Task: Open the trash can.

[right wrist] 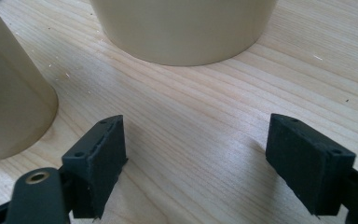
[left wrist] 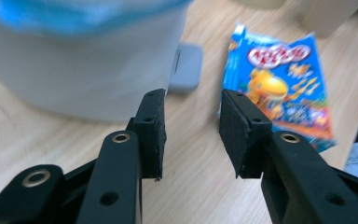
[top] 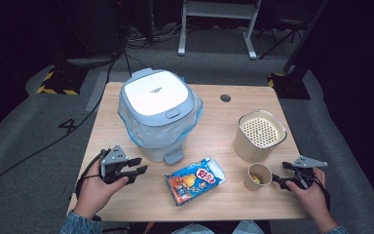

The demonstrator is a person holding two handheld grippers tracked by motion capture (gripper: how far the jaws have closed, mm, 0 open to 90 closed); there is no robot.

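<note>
pale wood tabletop (top: 126, 200) holds a lidded bin (top: 157, 113); the snack packet (top: 195, 180) lies flat just before its pedal. your left tongs (top: 137, 171) are partly spread, holding nothing: angle them low and pinch the packet's near edge. keep the right tongs (top: 281, 175), spread wide and empty, beside the small cup (top: 259, 176).

Each hand grasps a black gripper (top: 137, 170) topped by a grey three-cornered plate, black cable trailing. Its flat rectangular pads (left wrist: 151, 133) are fastened with brass-ringed screws. Denim cuffs sit at the lower edge.
</note>
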